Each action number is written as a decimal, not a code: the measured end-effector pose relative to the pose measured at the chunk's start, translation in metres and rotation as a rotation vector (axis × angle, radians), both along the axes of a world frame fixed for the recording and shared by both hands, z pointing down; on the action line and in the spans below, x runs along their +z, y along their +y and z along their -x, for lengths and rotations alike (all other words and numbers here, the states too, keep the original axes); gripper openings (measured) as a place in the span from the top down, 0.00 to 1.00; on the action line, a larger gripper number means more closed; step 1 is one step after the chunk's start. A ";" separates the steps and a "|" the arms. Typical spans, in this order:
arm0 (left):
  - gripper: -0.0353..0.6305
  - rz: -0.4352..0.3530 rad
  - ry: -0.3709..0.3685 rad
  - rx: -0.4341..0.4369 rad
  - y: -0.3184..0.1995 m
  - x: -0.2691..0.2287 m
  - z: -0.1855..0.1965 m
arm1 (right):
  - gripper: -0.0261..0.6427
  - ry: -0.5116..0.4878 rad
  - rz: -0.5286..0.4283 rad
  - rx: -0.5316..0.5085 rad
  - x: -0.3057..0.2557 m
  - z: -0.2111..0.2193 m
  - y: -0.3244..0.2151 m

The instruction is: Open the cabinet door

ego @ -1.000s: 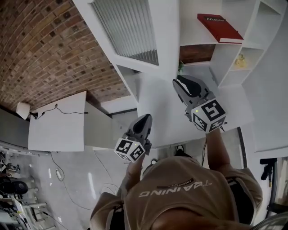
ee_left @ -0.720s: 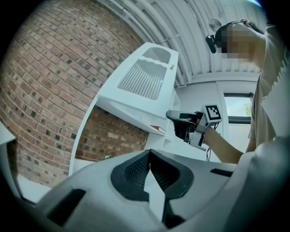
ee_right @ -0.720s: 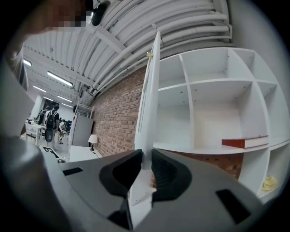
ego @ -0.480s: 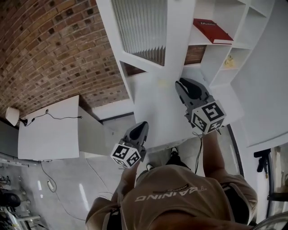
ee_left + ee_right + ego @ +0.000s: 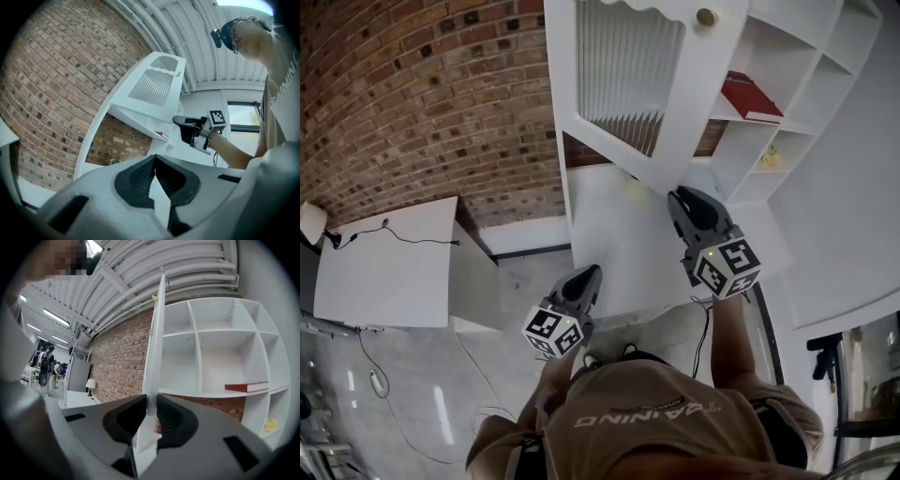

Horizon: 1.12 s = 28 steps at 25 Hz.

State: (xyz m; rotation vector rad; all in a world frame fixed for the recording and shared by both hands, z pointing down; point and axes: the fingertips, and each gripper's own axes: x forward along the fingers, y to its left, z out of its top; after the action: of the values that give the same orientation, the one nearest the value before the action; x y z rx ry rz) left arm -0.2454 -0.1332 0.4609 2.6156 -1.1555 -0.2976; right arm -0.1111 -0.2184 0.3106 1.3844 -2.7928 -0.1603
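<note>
The white cabinet door (image 5: 647, 84) with a ribbed glass panel and a brass knob (image 5: 706, 17) stands swung out from the open shelf unit (image 5: 811, 112). My right gripper (image 5: 692, 208) is at the door's lower free edge. In the right gripper view the door (image 5: 155, 348) appears edge-on, and the right gripper (image 5: 150, 414) is shut on that edge, one jaw on each face. My left gripper (image 5: 586, 278) hangs lower left, apart from the door, shut and empty. In the left gripper view the left gripper (image 5: 154, 162) has its tips touching, with the door (image 5: 154, 86) beyond.
A red book (image 5: 752, 97) lies on a shelf, and a small yellow object (image 5: 771, 159) sits one compartment below. A brick wall (image 5: 422, 103) runs to the left. A white desk (image 5: 384, 267) with a lamp (image 5: 311, 220) stands at lower left.
The door has swung further out from the shelves with my right gripper on its edge. My left gripper has dropped slightly down and left.
</note>
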 end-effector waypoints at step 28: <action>0.94 0.046 -0.117 -0.142 0.017 0.001 -0.022 | 0.86 -0.092 -0.064 -0.136 -0.001 0.004 0.006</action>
State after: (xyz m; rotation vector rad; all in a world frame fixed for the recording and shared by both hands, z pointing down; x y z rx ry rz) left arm -0.2233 -0.1163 0.4618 2.5458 -1.3739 -0.1448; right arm -0.1156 -0.2127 0.3097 1.2451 -2.9840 -0.1951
